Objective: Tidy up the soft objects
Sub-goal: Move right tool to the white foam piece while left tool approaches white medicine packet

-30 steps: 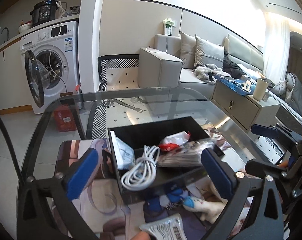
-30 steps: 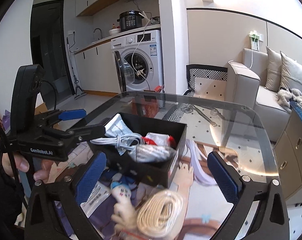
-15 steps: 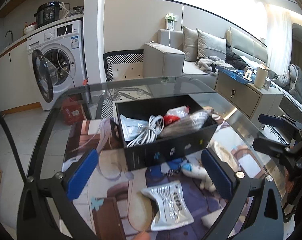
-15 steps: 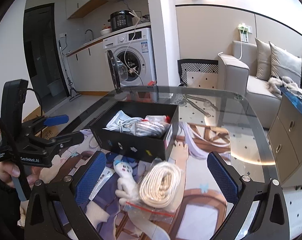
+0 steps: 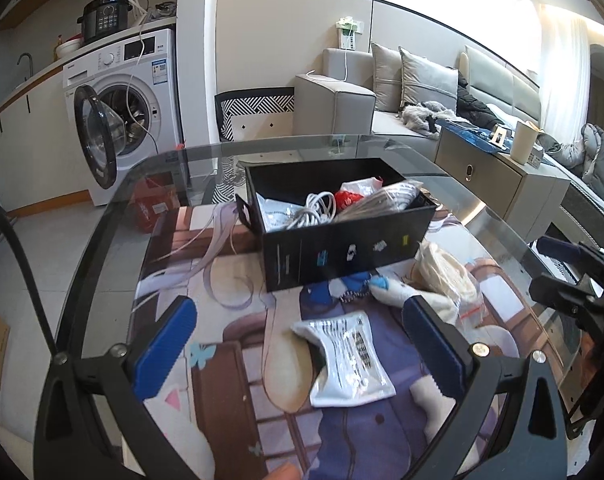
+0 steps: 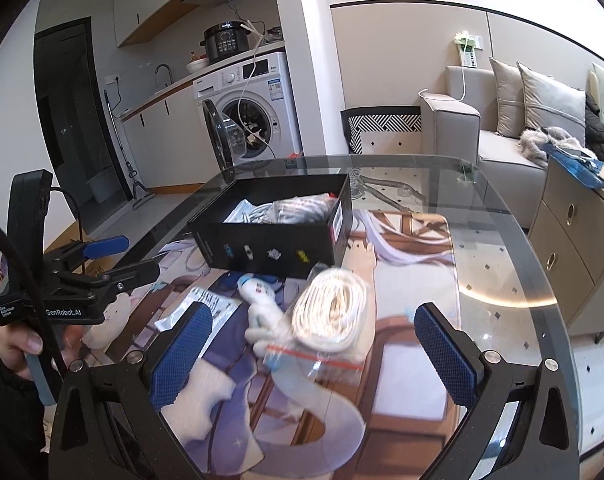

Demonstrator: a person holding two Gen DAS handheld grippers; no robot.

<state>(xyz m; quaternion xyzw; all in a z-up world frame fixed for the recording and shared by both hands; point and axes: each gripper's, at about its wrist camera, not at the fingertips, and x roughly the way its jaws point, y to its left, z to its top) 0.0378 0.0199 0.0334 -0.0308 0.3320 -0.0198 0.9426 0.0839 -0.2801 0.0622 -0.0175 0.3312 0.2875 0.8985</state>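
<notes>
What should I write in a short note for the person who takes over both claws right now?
Left claw: open, empty, above the silver foil packet.
Right claw: open, empty, above the bagged white rope coil.
Black box stands on the printed mat; it already holds a white cable, a red-and-white packet and a clear bagged item.
Left to do: foil packet, rope bag and small white plush toy lie on the mat in front of the box, not yet inside.

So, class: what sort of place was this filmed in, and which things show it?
Most likely a small open-plan flat: a washing machine under a kitchen counter, a grey sofa with cushions, and a glass table.
</notes>
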